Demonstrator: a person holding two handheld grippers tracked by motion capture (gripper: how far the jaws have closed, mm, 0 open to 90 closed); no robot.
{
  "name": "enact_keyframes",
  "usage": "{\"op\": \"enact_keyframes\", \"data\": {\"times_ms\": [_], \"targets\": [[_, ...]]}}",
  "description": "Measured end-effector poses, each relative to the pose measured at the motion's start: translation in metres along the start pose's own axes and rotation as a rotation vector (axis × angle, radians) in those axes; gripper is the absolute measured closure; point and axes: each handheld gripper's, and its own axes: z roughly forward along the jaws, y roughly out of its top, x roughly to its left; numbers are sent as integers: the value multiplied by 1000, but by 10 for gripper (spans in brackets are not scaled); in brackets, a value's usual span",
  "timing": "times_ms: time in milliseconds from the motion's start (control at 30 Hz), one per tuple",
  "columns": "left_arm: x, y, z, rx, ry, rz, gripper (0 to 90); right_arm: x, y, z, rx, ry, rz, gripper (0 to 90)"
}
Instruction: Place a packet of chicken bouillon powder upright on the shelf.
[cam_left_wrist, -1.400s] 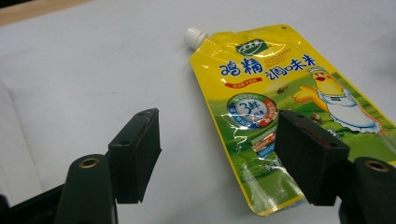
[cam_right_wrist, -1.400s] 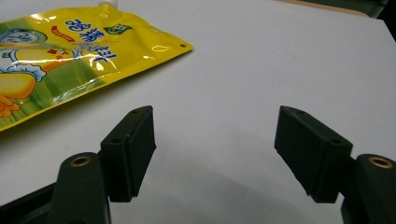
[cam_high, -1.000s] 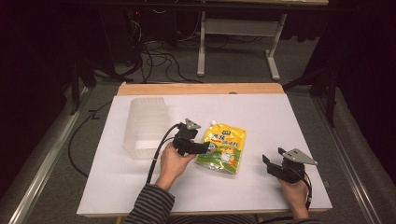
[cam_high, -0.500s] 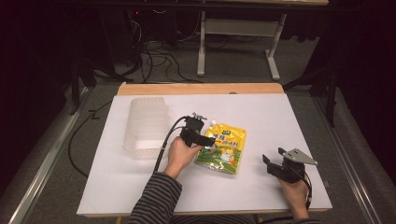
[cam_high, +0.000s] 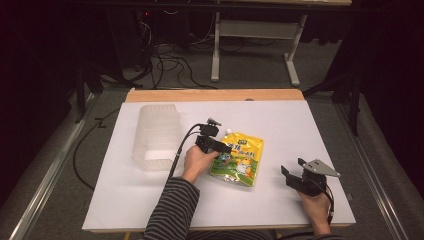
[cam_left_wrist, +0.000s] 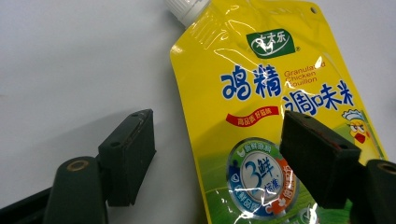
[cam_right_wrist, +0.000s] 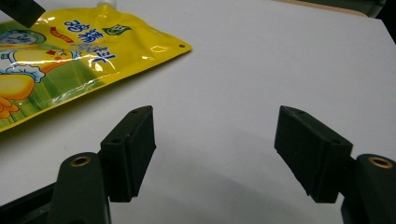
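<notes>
Pouch, yellow w/ white screw cap, lies flat near centre of tabletop, cap toward far edge, slightly closer to near edge than far. Left gripper hovers low over pouch's left edge; in left gripper view its jaws stand wide apart, holding nothing, one jaw over bare table left of pouch, other above printed front. Pouch edge sits btw jaws, no contact yet as far as can be told.

Step, judged: approach/align for a pinch on pouch's left side. Next move likely calls for dropping jaws so one slips at or under the edge, then closing; film is slick and flat on table, so jaw could skate over top and just push pouch toward right edge.

Right gripper rests near the near-right corner, well apart from pouch, jaws spread wide, empty; right gripper view has pouch corner off to its upper left.

Clear plastic tub sits toward left edge of tabletop, just beside left hand, untouched.

Vs earlier frames: left gripper has moved fwd and right, from pouch's near-left corner up over its left edge; pouch, tub, right gripper unchanged.
</notes>
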Motion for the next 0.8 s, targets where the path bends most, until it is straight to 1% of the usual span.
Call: {"op": "enact_keyframes", "data": {"times_ms": [100, 133, 167, 233, 267, 333, 433, 467, 500, 533, 567, 600, 633, 667, 733, 767, 800], "targets": [[1, 1, 4, 5, -42, -16, 276, 0, 0, 0, 0, 1, 1, 296], [0, 1, 5, -2, -49, -19, 268, 0, 0, 0, 0, 0, 2, 296], [0, 1, 6, 0, -64, -13, 281, 0, 0, 0, 0, 0, -1, 296], [-2, 0, 7, -1, -72, -5, 280, 0, 0, 0, 1, -1, 0, 296], [-4, 0, 8, -6, -86, -13, 279, 1, 0, 0, 2, -2, -4, 296], [-4, 0, 8, -6, -85, -14, 278, 1, 0, 0, 3, -1, 1, 296], [-4, 0, 8, 0, -99, -25, 303, 1, 0, 0, 2, -2, -2, 296], [-5, 0, 9, -2, -93, -14, 352, 1, 0, 0, 2, -2, -4, 296], [-5, 0, 9, -2, -93, -14, 377, 1, 0, 0, 2, -2, -4, 296], [-6, -1, 9, 0, -83, 7, 410, 1, 0, 0, 2, -2, -2, 296], [-6, -1, 9, 3, -86, 15, 410, 1, 0, 0, 2, -2, -2, 296], [-6, -2, 9, 8, -90, 18, 468, 1, 0, 0, 3, -2, -2, 296], [-6, -2, 9, 9, -90, 25, 468, 1, 0, 0, 3, -2, -2, 296], [-6, -2, 10, 15, -90, 31, 548, 1, 0, 0, 2, -1, -3, 296], [-6, -2, 10, 20, -94, 29, 610, 1, 0, 0, 2, -1, -2, 296], [-5, -2, 10, 26, -100, 25, 610, 1, 0, 0, 2, 0, -4, 296], [-5, -2, 11, 30, -105, 24, 644, 1, 0, 0, 2, -1, -6, 296]]}}
